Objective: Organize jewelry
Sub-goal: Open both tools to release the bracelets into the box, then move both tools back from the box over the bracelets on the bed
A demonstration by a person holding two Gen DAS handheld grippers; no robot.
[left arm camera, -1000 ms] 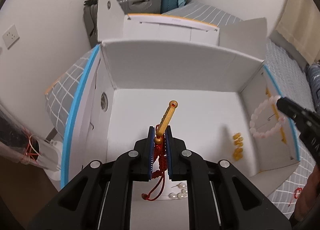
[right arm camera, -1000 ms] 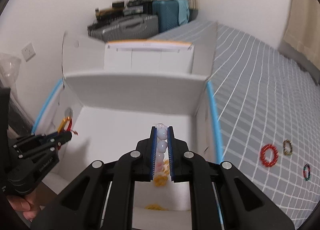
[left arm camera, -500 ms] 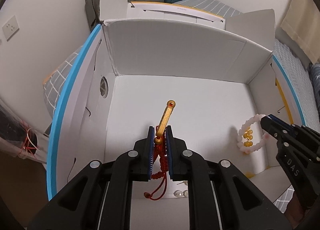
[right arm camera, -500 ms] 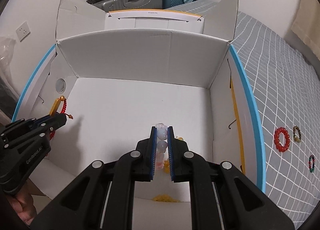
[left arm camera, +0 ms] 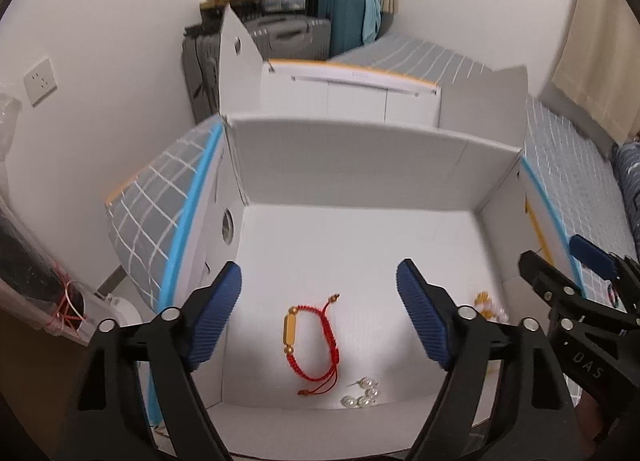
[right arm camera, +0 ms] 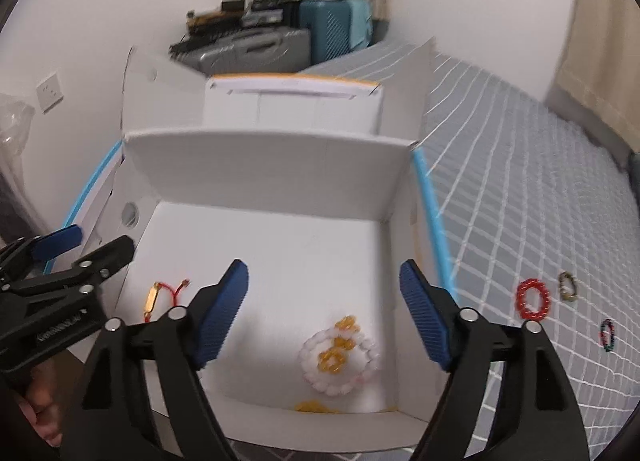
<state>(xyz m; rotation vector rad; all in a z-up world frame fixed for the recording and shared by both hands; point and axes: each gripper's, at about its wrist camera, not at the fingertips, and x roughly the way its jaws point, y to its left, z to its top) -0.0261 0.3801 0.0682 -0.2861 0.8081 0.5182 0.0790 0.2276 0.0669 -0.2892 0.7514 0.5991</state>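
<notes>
Three loose bracelets [right arm camera: 532, 298] on grey bedspread [right arm camera: 520, 201], suitcases [right arm camera: 280, 45] behind box [right arm camera: 272, 165]

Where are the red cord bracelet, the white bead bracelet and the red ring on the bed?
red cord bracelet [left arm camera: 330, 335]: left wrist view, red cord.
white bead bracelet [right arm camera: 310, 357]: right wrist view, left beads.
red ring [right arm camera: 521, 297]: right wrist view, left edge.

Ahead of the left gripper [left arm camera: 318, 301], whose jaws are opening with nothing between them, the white box floor [left arm camera: 360, 245] lies bare up to the back wall [left arm camera: 360, 165]. Just below its fingertips the red cord bracelet [left arm camera: 314, 335] and pearl earrings [left arm camera: 362, 397] take up the near floor. The right gripper [right arm camera: 324, 301], jaws also opening and empty, has the white bead bracelet [right arm camera: 340, 357] and yellow beads [right arm camera: 348, 325] beneath it. To its right past the blue-edged side wall [right arm camera: 430, 217], open bedspread [right arm camera: 520, 201] holds a red ring bracelet [right arm camera: 532, 298].
</notes>
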